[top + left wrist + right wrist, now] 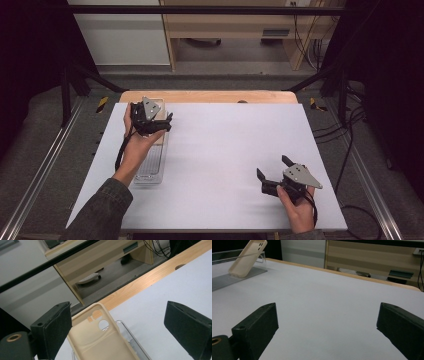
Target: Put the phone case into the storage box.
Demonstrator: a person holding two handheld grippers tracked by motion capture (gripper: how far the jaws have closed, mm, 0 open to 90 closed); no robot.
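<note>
Two claws [167, 120] [272, 167] gape empty over a white table [225, 150] near wooden furniture [235, 25].

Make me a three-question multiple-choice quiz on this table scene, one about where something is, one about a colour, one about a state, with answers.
1. Where does the phone case rest?
A. Propped in the clear tray at the table's left
B. Flat at the table's centre
C. Between the right tool's jaws

2. What colour is the phone case?
A. Black
B. Beige
C. Blue

3. How does the left tool stand?
A. Shut on the case
B. Open, jaws apart over the case
C. Lying on the floor

Answers: 1 A, the right gripper view shows it leaning on the tray's wall. 2 B, cream-beige in both gripper views. 3 B, the left gripper view shows both jaws wide, the case between and beyond them.
</note>
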